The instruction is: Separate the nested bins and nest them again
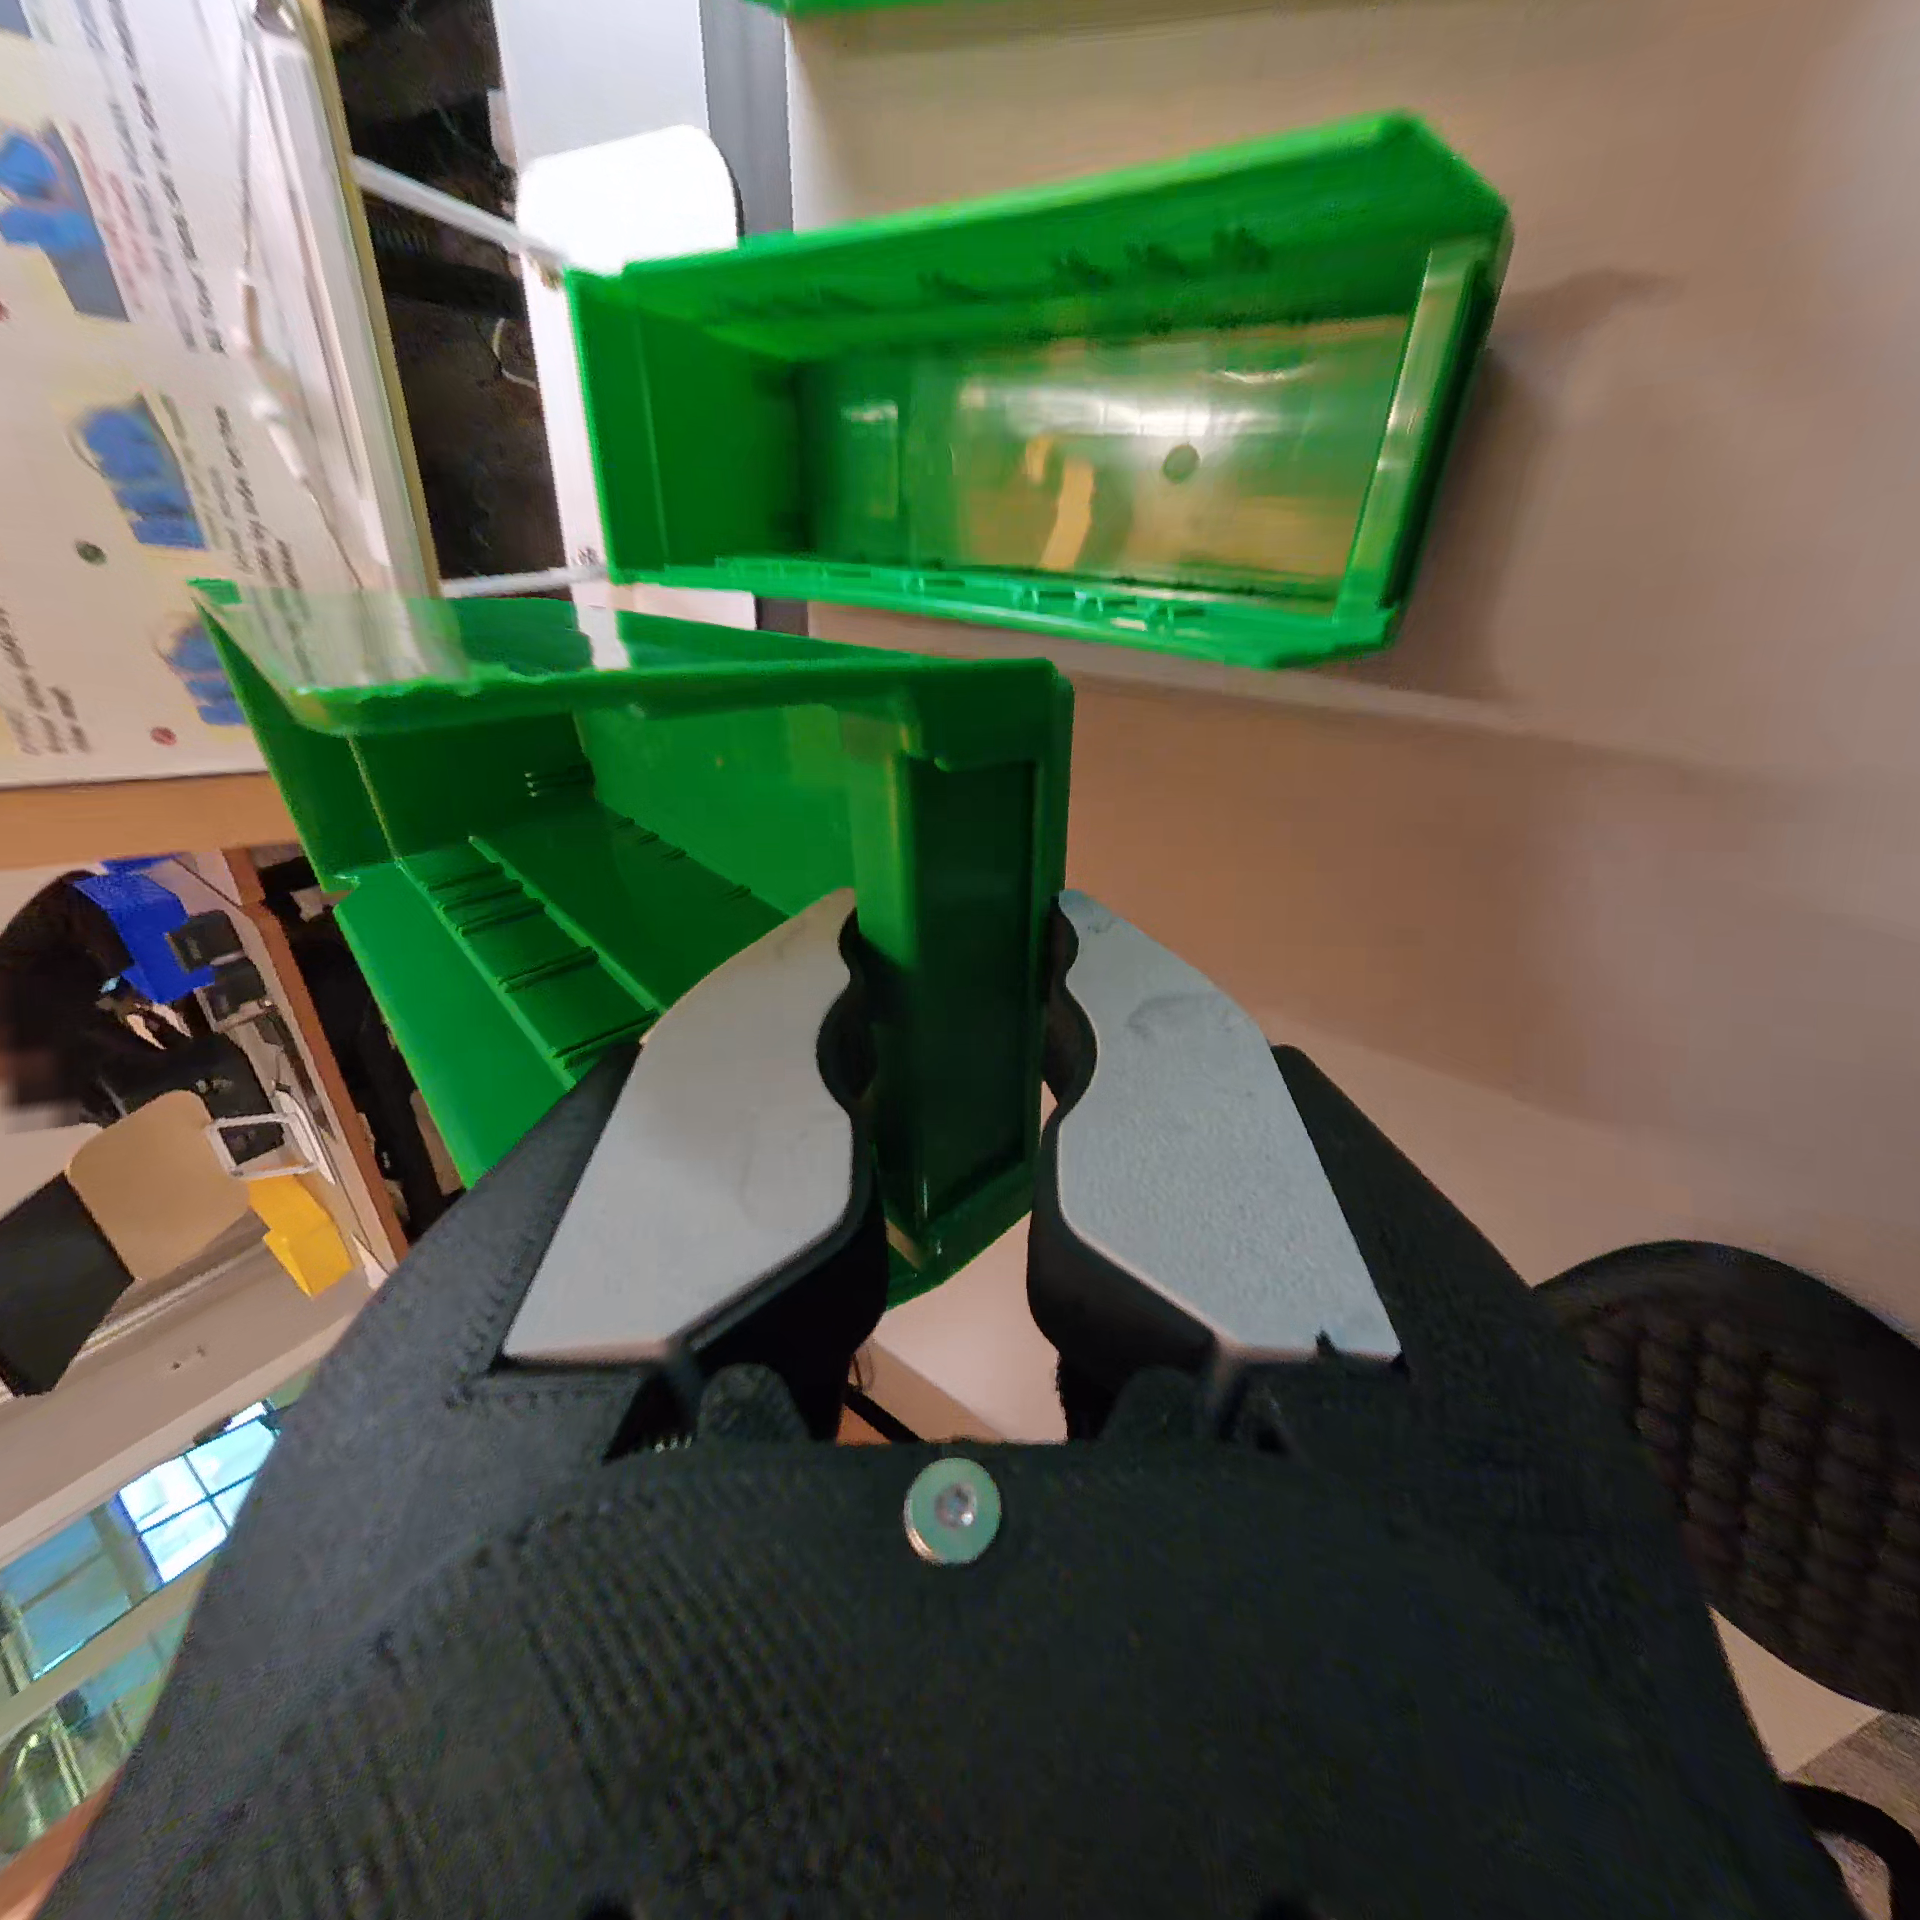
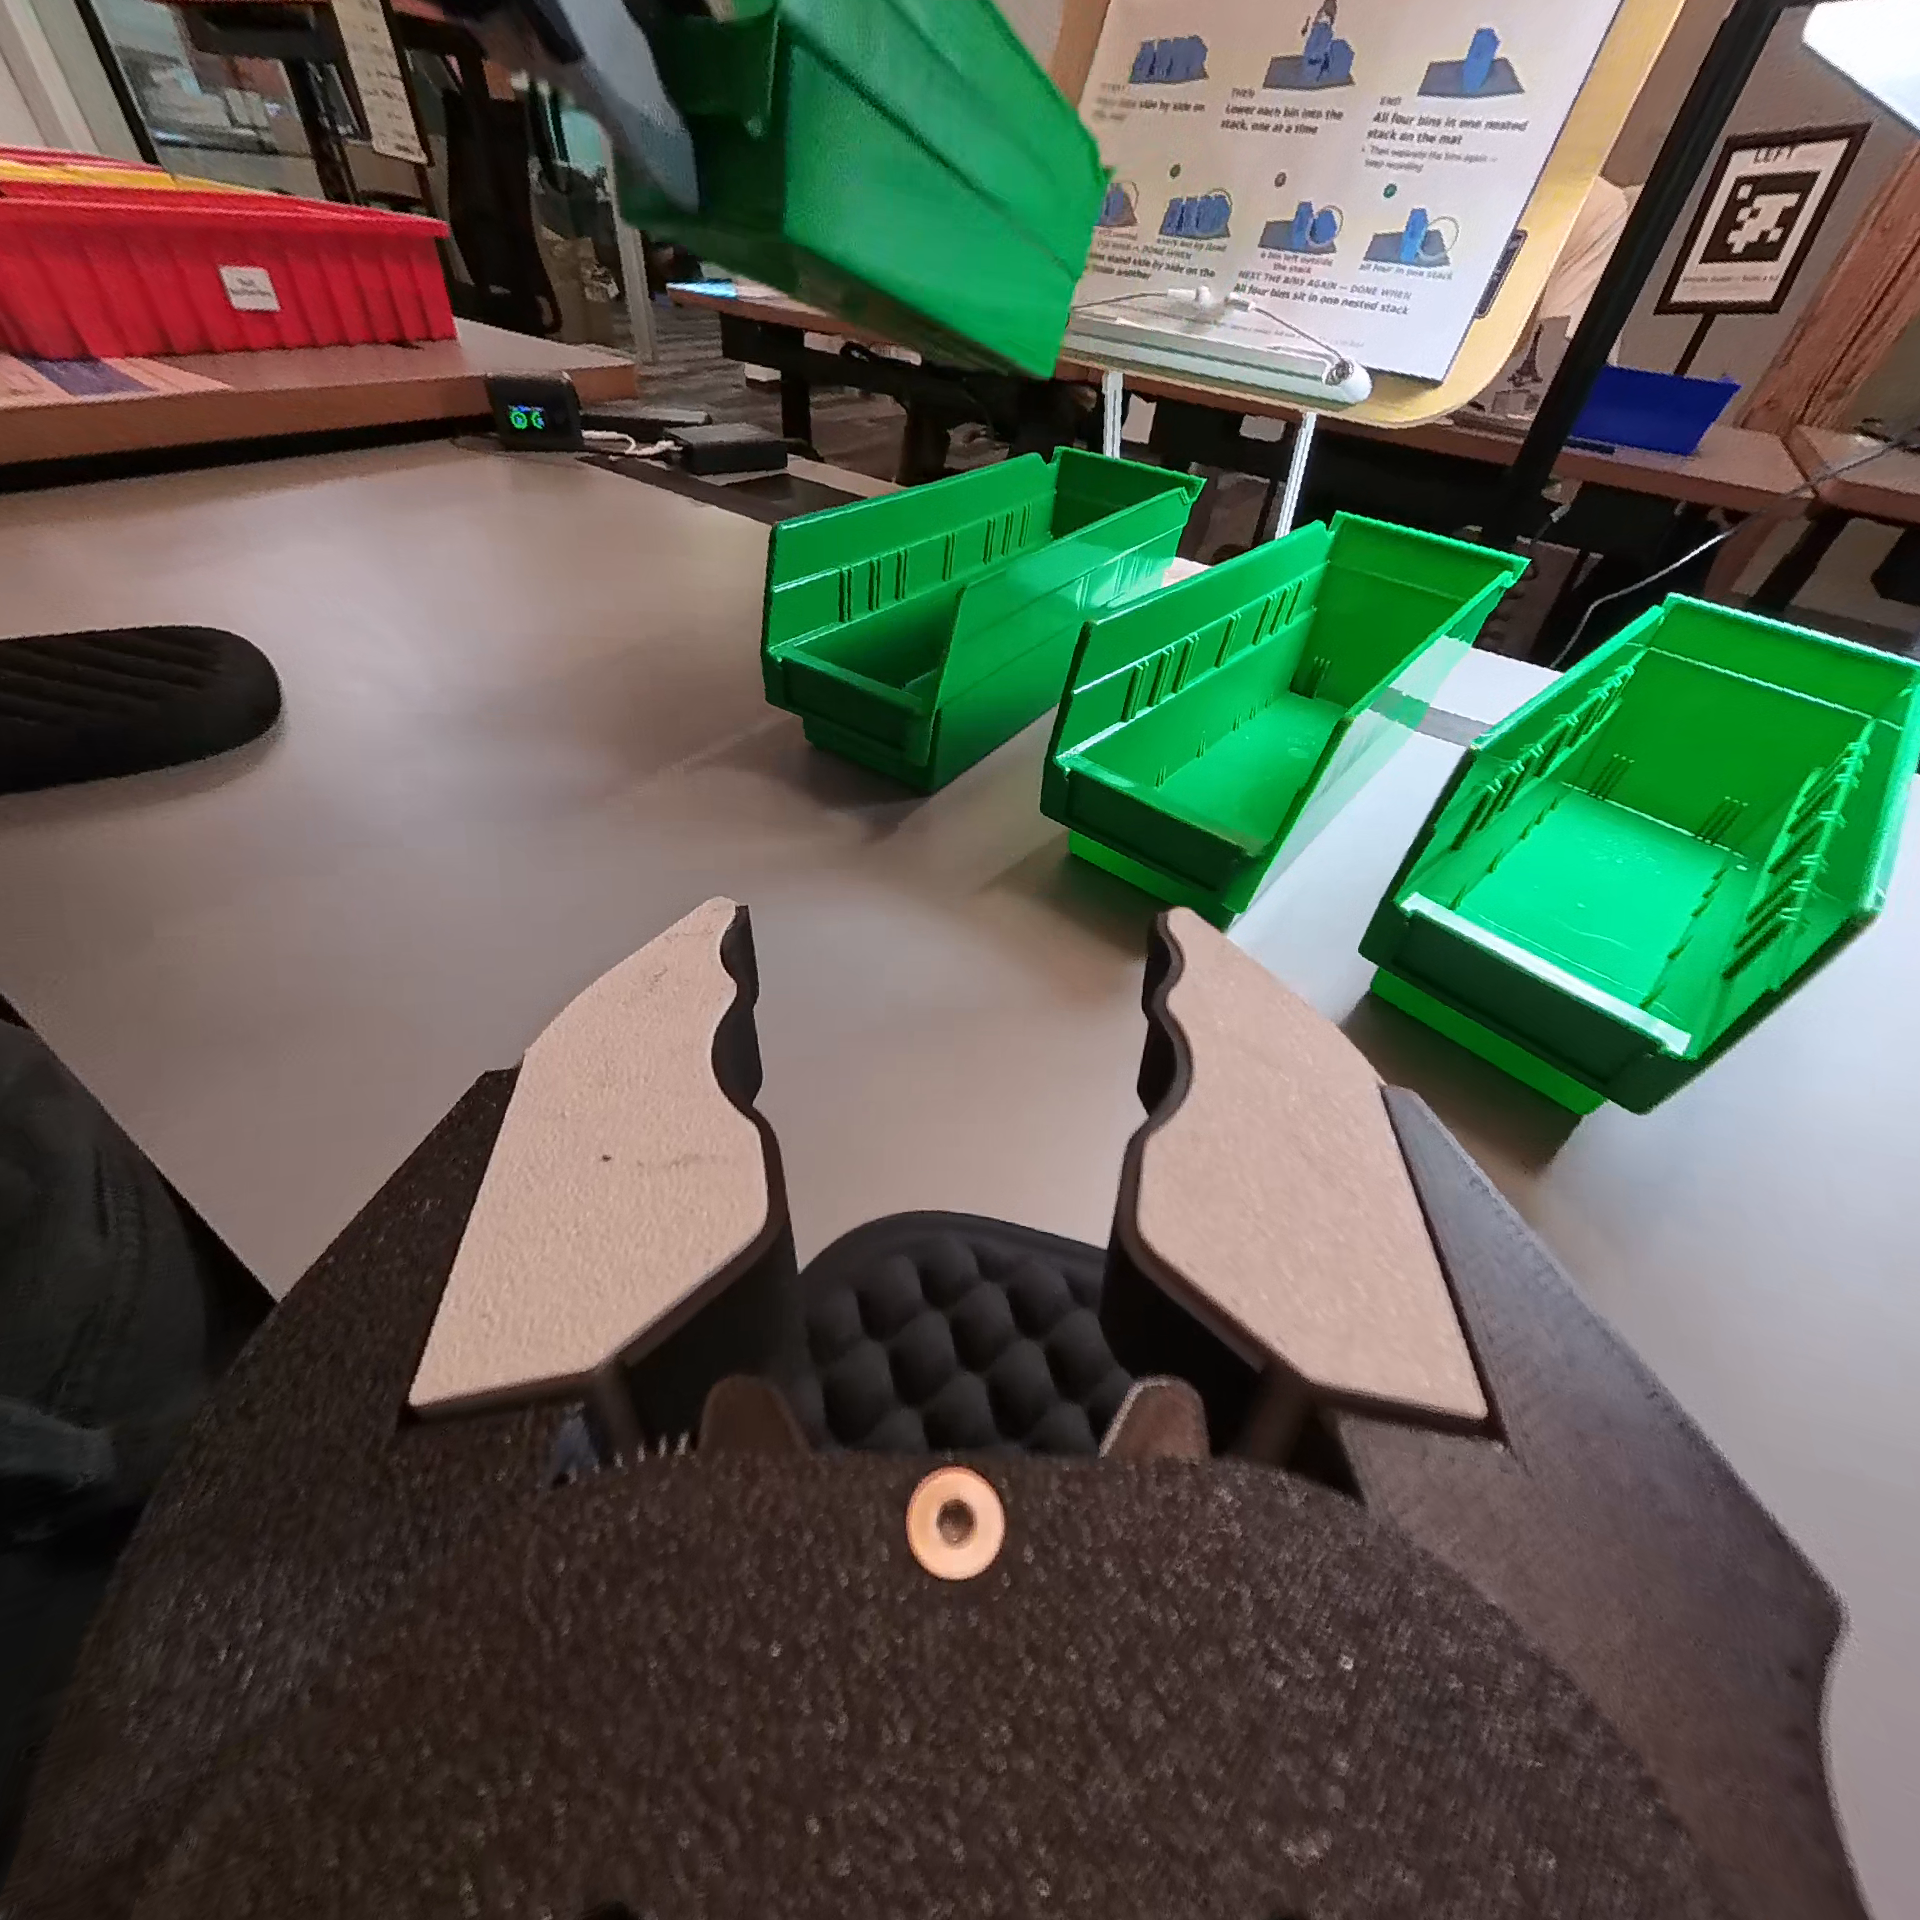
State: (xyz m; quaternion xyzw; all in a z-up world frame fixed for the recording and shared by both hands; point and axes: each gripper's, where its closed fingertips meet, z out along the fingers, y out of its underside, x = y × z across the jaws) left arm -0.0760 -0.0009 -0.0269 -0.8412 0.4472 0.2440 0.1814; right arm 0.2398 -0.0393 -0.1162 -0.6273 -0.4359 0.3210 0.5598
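While the left gripper (image 1: pixel 951 1029) clamps 1 green bin's (image 1: pixel 665 883) end wall aloft, the right gripper (image 2: pixel 948 997) sits spread and empty, near 3 green bins (image 2: pixel 1247 686) on the table (image 2: pixel 468 831) far right.

Four green plastic bins, all separated, none nested. Three sit upright on the grey worktop (image 2: pixel 416 644) in a row, side by side w/ gaps between, open tops up, low front lips toward the right wrist camera. Taking the middle bin (image 2: pixel 1247 717) as landmark: left bin (image 2: pixel 966 623) just beside it on its left and a bit farther back; right bin (image 2: pixel 1652 862) on its other side, nearer the camera, angled slightly. All long, narrow, w/ ribbed slots along inner side walls, glossy floors. Fourth bin (image 2: pixel 894 187) is off the worktop, tilted, up above and left of the middle bin, held by one end wall.
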